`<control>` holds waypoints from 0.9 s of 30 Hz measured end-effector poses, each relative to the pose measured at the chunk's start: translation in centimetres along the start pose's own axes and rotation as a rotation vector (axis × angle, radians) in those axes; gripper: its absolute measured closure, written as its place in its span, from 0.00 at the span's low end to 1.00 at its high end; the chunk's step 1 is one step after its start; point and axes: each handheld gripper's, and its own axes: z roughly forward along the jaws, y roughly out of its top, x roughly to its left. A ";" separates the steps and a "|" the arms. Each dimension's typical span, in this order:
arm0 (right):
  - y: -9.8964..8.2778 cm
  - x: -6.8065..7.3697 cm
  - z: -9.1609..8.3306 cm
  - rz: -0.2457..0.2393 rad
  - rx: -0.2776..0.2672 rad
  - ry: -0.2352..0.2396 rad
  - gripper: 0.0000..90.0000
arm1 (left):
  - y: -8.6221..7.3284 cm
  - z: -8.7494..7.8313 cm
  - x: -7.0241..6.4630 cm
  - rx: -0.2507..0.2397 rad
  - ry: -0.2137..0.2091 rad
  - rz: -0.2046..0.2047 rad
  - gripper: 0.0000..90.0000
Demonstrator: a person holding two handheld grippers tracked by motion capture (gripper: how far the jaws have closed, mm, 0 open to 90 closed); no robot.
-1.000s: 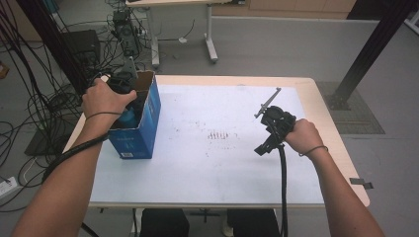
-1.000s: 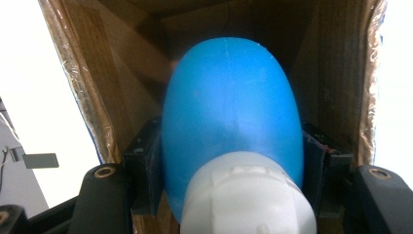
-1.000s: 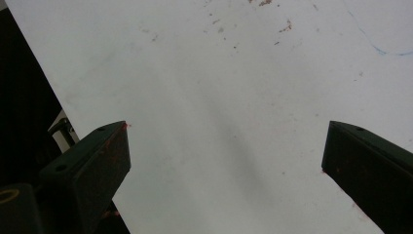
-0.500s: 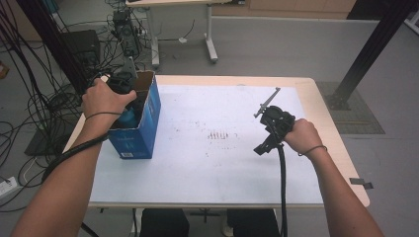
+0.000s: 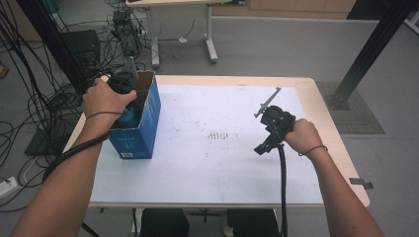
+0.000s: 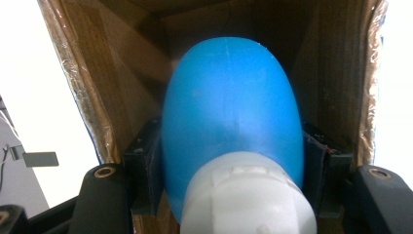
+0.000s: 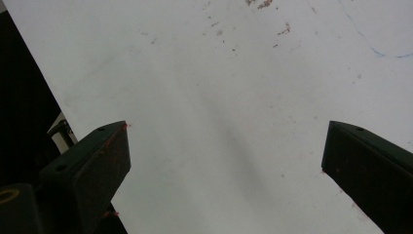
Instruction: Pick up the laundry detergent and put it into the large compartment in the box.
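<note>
Hiding btm of bottle [image 6: 229, 112]: box [image 6: 87, 83]

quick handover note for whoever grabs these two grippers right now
Left gripper: shut on the blue bottle, white cap toward the camera, inside the open blue cardboard box at the table's left edge.
Right gripper: open, holding nothing, over the bare white table.
Done: bottle gripped.
Left: whether the bottle goes in or comes out cannot be told; the bottle is not yet released.
</note>
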 end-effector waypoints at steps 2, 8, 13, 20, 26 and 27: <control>0.0 0.0 0.0 -0.001 -0.001 0.000 0.04 | 0.0 0.0 0.0 0.000 0.001 0.000 0.41; -0.1 0.0 0.0 -0.002 -0.003 0.000 0.04 | -0.1 0.0 -0.1 -0.003 0.002 -0.001 0.41; -0.1 0.0 0.0 -0.002 -0.003 0.000 0.04 | -0.1 0.0 -0.2 -0.004 0.004 0.000 0.41; -0.1 0.0 -0.1 -0.001 -0.005 -0.001 0.04 | -0.1 0.0 -0.2 -0.004 0.005 -0.001 0.41; -0.2 0.0 -0.2 -0.002 -0.006 -0.002 0.04 | -0.2 0.0 -0.2 -0.004 0.005 -0.004 0.41; -0.2 0.0 -0.2 -0.002 -0.006 -0.001 0.04 | -0.2 0.0 -0.2 -0.004 0.005 -0.004 0.41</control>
